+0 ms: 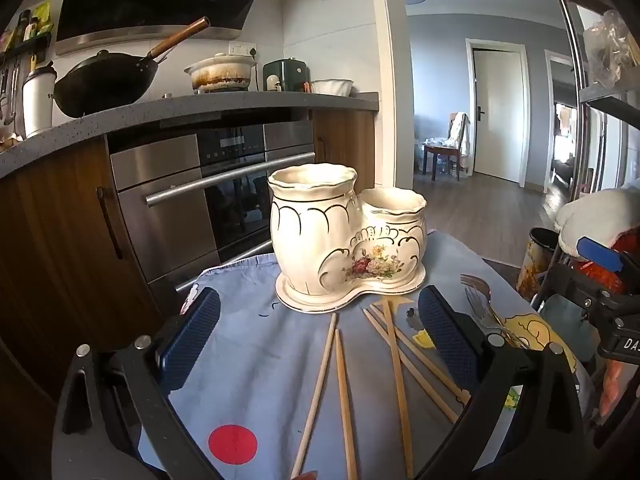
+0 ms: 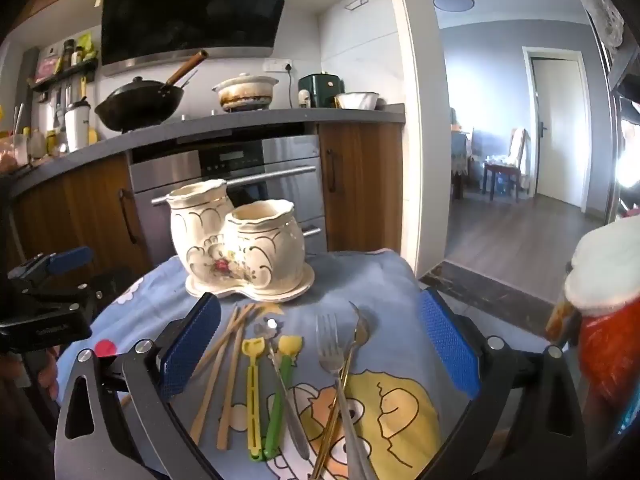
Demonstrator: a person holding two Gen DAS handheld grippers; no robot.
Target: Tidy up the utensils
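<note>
Two hand-held grippers, left (image 1: 320,336) and right (image 2: 320,340), hover released over loose chopsticks (image 1: 340,392) and cutlery (image 2: 340,368); a careless reach could tip the ceramic holder (image 1: 344,240).

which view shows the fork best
The right wrist view: the fork lies in the open between that tool's fingers, tines and handle visible. The left wrist view catches only its tines beside the right finger.

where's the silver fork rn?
In the right wrist view, the silver metal fork lies flat on the blue cartoon tablecloth, between the open right gripper fingers, beside a gold-handled spoon, in front of the white ceramic double-pot holder.
</note>
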